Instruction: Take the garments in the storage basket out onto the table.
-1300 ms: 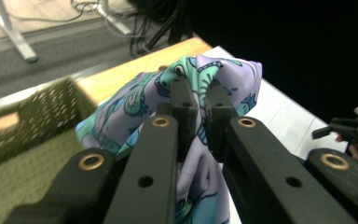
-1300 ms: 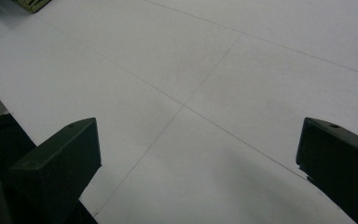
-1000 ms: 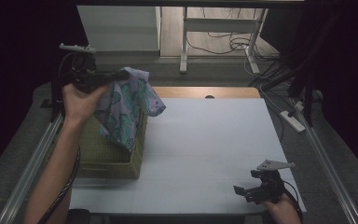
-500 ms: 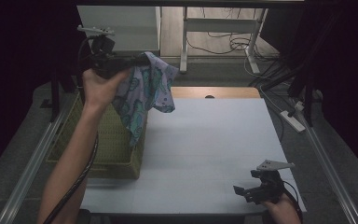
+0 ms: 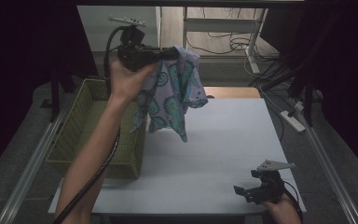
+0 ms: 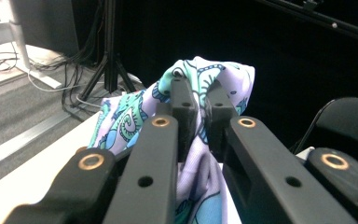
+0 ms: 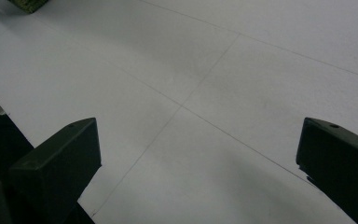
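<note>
basket [image 5: 81, 128] sits at the table's left edge. left gripper [image 5: 165, 54] is raised high, jaws clenched on a bunched fold of the patterned cloth [image 5: 175, 93], which hangs free above the table [image 5: 223, 140] just right of the basket. it looks light, limp and soft; best pinched at a corner or hem. right gripper [image 5: 249, 192] rests near the front, jaws spread wide, holding nothing

surface: white table [image 5: 223, 154] | on it: green wicker basket [image 5: 98, 140], left edge
</note>
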